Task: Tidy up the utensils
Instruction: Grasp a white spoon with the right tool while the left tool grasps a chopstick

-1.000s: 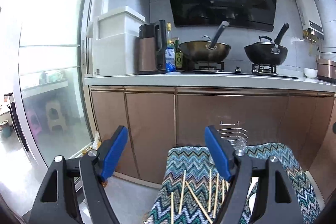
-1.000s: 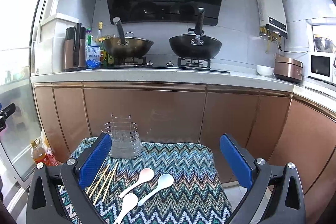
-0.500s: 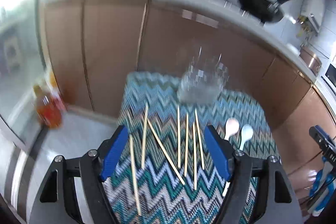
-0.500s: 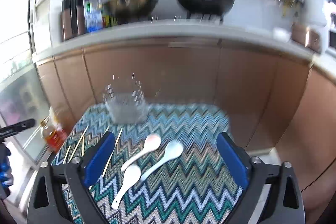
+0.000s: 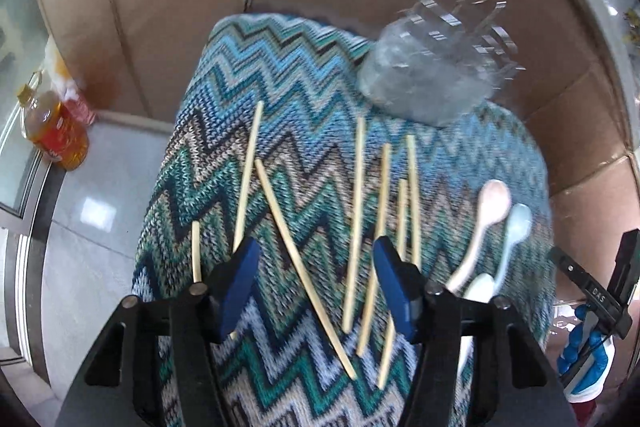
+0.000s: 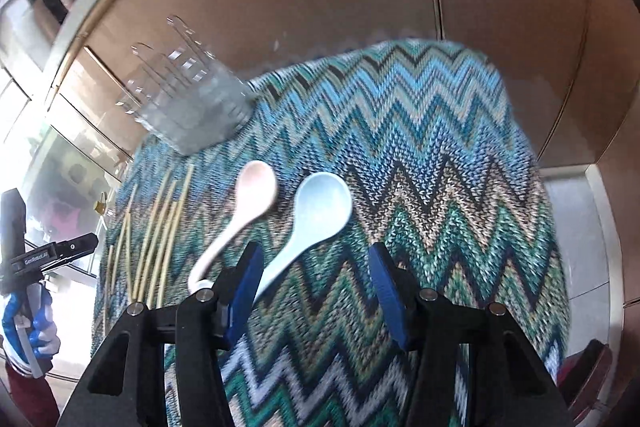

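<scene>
1. We judge the task barely begun: the bamboo chopsticks (image 5: 357, 223) lie scattered on the zigzag-knit tabletop (image 6: 420, 155), and the pink ceramic spoon (image 6: 250, 203) and pale blue ceramic spoon (image 6: 316, 215) lie loose at centre frame.
2. The clear slotted utensil holder (image 5: 432, 79), upper right of the left view, appears empty, though it is blurred.
3. Our left tongs (image 5: 316, 283) hang released above the chopsticks, tilted downward.
4. Our right tongs (image 6: 316, 287) hang released over the spoon handles, grasping nothing.
</scene>
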`<state>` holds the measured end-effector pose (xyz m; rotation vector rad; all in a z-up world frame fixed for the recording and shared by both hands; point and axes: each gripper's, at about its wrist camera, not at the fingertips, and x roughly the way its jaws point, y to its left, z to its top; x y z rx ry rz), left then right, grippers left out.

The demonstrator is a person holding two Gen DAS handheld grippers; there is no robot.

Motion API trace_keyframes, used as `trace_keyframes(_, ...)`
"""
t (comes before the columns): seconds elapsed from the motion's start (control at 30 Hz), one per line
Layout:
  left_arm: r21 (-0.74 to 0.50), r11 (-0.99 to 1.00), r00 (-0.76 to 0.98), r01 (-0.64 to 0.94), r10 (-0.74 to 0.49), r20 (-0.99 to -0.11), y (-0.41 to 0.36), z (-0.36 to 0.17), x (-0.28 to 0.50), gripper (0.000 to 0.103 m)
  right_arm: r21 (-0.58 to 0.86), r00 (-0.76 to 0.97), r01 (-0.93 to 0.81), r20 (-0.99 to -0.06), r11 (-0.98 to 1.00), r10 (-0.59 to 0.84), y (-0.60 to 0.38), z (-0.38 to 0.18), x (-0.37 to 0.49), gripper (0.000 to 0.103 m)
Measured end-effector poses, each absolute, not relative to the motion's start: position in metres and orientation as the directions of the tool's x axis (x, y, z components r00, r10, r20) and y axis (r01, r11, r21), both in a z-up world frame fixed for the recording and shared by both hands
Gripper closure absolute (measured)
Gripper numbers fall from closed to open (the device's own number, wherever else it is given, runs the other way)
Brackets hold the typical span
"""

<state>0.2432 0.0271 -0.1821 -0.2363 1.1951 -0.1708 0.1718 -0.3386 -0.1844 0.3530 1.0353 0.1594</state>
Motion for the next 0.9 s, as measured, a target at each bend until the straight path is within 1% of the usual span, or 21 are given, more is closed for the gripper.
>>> trace_keyframes(0.07, -0.275, 0.961, 0.328, -0.016, -0.255, -0.91, 0.031, -0.192, 0.254, 0.058, 0.363, 0.483, 0.036, -0.822, 0.931, 0.302, -0.342, -0.193, 0.181, 0.053)
trace_keyframes(0.1, -0.278, 0.96, 0.315, -0.032, -0.255, -0.914, 0.033, -0.197, 0.258, 0.06, 0.364, 0.478, 0.032, -0.824, 0.931, 0.305, -0.344, -0.194, 0.184, 0.054)
trace_keyframes(0.17, -0.292, 0.955, 0.293, -0.042, -0.268, -0.918, 0.035, -0.205, 0.266, 0.069, 0.362, 0.469, 0.02, -0.826, 0.932, 0.311, -0.345, -0.199, 0.19, 0.054)
trace_keyframes(0.4, -0.28, 0.958, 0.255, -0.062, -0.256, -0.932, 0.037, -0.222, 0.285, 0.077, 0.378, 0.426, -0.012, -0.836, 0.926, 0.347, -0.349, -0.215, 0.212, 0.06)
trace_keyframes(0.6, -0.295, 0.954, 0.211, -0.063, -0.276, -0.938, 0.035, -0.234, 0.292, 0.083, 0.401, 0.389, -0.031, -0.839, 0.916, 0.381, -0.352, -0.225, 0.228, 0.066)
trace_keyframes(0.7, -0.295, 0.954, 0.213, -0.058, -0.277, -0.937, 0.032, -0.235, 0.293, 0.086, 0.412, 0.37, -0.05, -0.839, 0.91, 0.4, -0.352, -0.231, 0.238, 0.072)
trace_keyframes(0.73, -0.3, 0.952, 0.21, -0.06, -0.282, -0.936, 0.032, -0.235, 0.293, 0.09, 0.413, 0.364, -0.057, -0.839, 0.909, 0.404, -0.351, -0.232, 0.24, 0.077)
trace_keyframes(0.77, -0.304, 0.951, 0.208, -0.064, -0.285, -0.936, 0.033, -0.236, 0.292, 0.094, 0.416, 0.359, -0.064, -0.838, 0.907, 0.41, -0.351, -0.234, 0.242, 0.084)
trace_keyframes(0.83, -0.308, 0.949, 0.211, -0.071, -0.287, -0.934, 0.033, -0.236, 0.291, 0.096, 0.411, 0.353, -0.078, -0.841, 0.908, 0.411, -0.35, -0.236, 0.245, 0.093)
trace_keyframes(0.9, -0.307, 0.949, 0.225, -0.069, -0.285, -0.932, 0.032, -0.234, 0.288, 0.096, 0.408, 0.364, -0.09, -0.836, 0.909, 0.411, -0.352, -0.233, 0.242, 0.094)
